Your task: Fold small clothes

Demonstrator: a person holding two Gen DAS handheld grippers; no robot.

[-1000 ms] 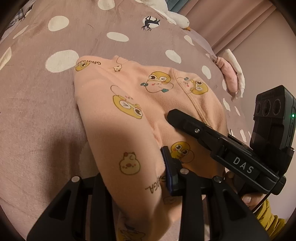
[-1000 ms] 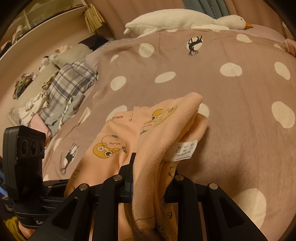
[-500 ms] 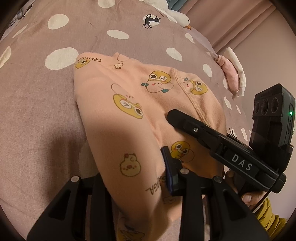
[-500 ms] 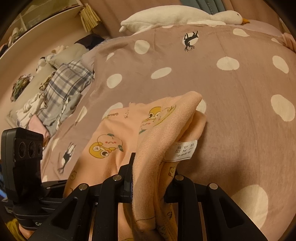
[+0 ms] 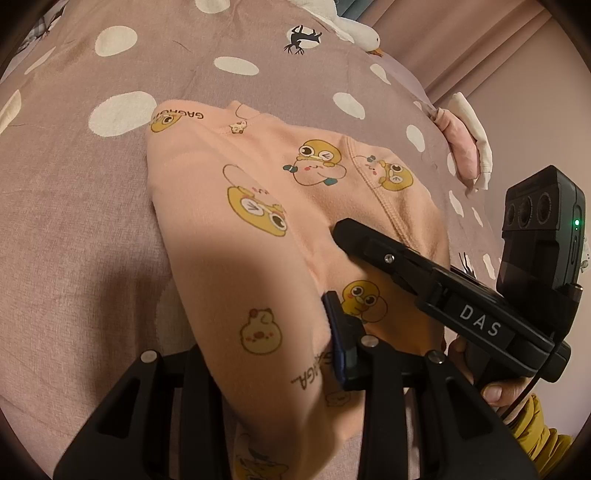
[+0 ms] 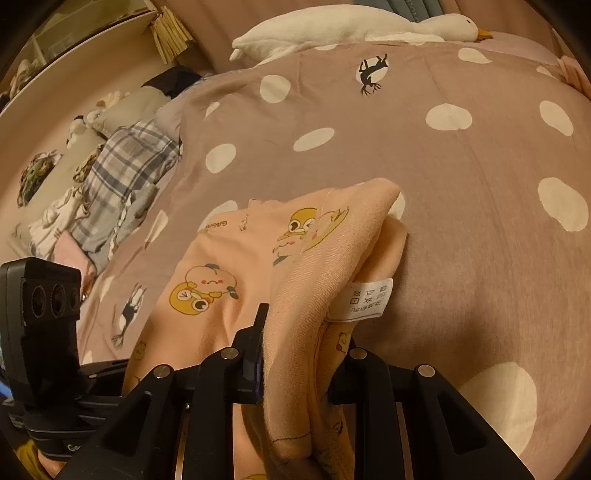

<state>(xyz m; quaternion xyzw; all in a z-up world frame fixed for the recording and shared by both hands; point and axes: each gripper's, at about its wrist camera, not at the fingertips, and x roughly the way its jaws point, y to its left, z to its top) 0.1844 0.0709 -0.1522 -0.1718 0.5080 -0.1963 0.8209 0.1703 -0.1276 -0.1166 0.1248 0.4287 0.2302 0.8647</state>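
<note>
A small peach garment (image 5: 280, 206) printed with yellow cartoon ducks lies on the bed; its near edge is lifted. My left gripper (image 5: 273, 354) is shut on the garment's near left part, and the cloth drapes over the fingers. My right gripper (image 6: 299, 347) is shut on the near right part of the garment (image 6: 236, 266), where a white care label (image 6: 369, 299) hangs out. The right gripper also shows in the left wrist view (image 5: 436, 280), lying over the cloth. The left gripper's body shows at the left edge of the right wrist view (image 6: 44, 332).
The bed cover (image 6: 461, 155) is mauve with white dots and bird prints. A white plush goose (image 6: 332, 29) lies at the far edge. Plaid and other clothes (image 6: 125, 173) are piled at the left. A pink and white cloth (image 5: 465, 140) lies at the bed's right.
Both grippers hold the garment as before; the views have shifted only slightly, with the far part of the garment a little further off.
</note>
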